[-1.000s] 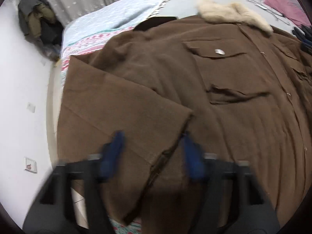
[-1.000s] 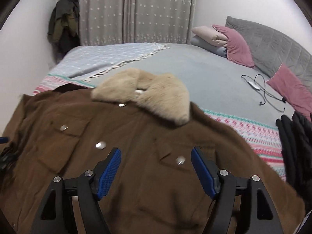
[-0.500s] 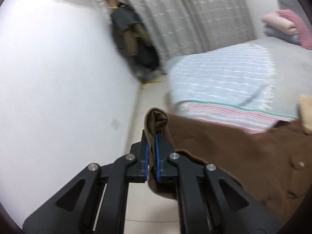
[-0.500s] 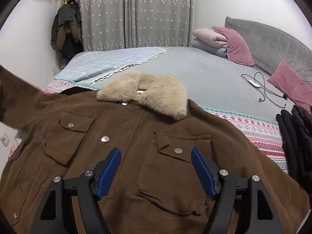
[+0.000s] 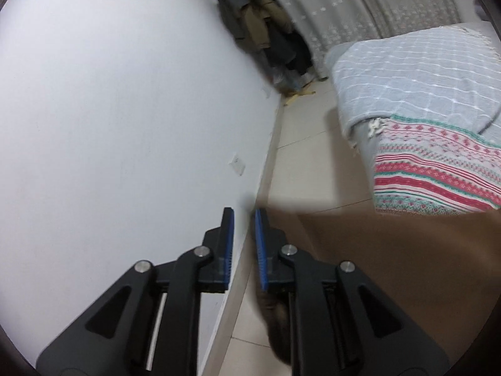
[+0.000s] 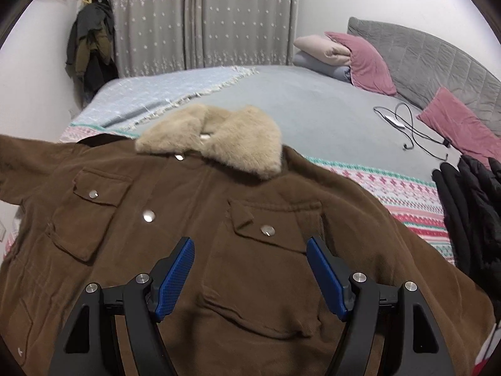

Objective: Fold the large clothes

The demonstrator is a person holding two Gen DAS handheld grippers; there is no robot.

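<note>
A brown jacket (image 6: 194, 235) with a beige fur collar (image 6: 219, 138) lies face up on the bed, its sleeve stretched out to the left. My right gripper (image 6: 250, 253) is open and empty just above the jacket's chest. In the left wrist view my left gripper (image 5: 243, 219) has its jaws slightly apart with nothing between them. The brown sleeve (image 5: 391, 266) hangs blurred to its right, off the bed's side over the floor.
A white wall (image 5: 125, 125) is close on the left, with a narrow tiled floor strip (image 5: 307, 156) beside the bed (image 6: 313, 106). Pink pillows (image 6: 369, 62), a cable (image 6: 407, 125) and black clothes (image 6: 469, 203) lie on the bed's right side. Coats (image 6: 90, 50) hang in the corner.
My left gripper was shut on the sleeve end and pulled it out left; now its jaws have parted and the sleeve is out of them. The right gripper has stayed open over the chest.
</note>
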